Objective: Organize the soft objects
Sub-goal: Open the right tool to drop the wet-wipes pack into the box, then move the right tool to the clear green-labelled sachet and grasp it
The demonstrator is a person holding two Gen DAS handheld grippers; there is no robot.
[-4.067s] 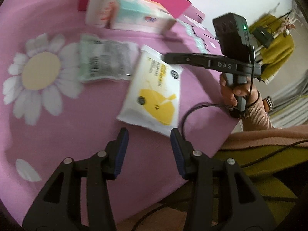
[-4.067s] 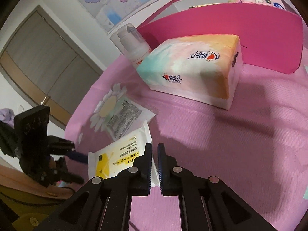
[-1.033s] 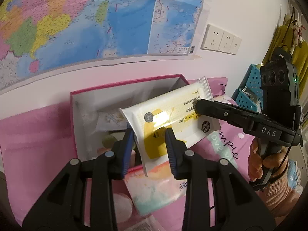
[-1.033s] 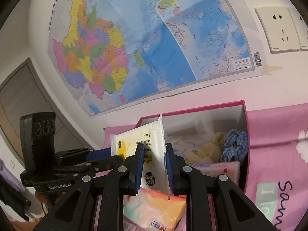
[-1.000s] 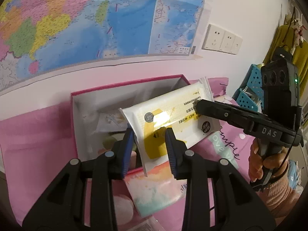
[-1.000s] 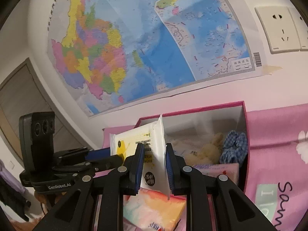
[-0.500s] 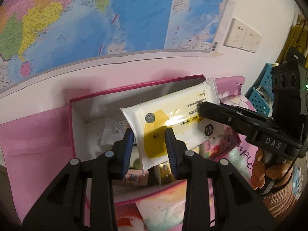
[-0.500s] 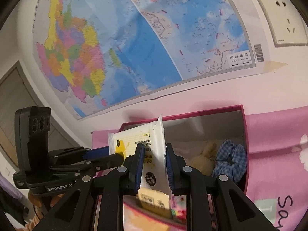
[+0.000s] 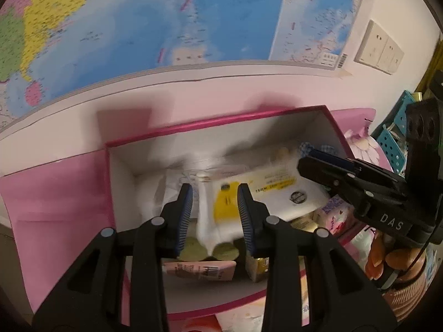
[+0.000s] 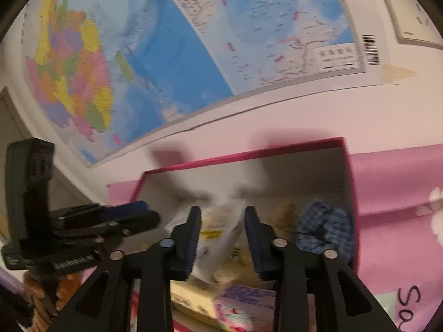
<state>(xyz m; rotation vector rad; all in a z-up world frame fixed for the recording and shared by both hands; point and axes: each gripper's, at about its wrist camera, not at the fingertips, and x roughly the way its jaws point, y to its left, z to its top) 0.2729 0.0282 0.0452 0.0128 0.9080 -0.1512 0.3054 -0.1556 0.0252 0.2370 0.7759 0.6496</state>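
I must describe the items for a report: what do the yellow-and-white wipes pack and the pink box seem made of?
The yellow-and-white wipes pack: probably soft plastic film, slightly glossy; its end is crimped and it sags. The pink box: likely rigid cardboard, matte; thin straight walls, pale inside.

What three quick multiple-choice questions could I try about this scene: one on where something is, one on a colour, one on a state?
1. Where is the wet wipes pack?
A. inside the pink box
B. on the floor
C. taped to the wall map

2. What colour is the scrunchie in the box?
A. solid red
B. blue and white check
C. black

3. How do the left gripper and the right gripper stand?
A. both shut on the pack
B. only one open
C. both open

Answers: 1 A, the pack lies among the box's contents; 2 B, the check pattern shows in the right wrist view; 3 C, each shows a wide gap between its fingers.
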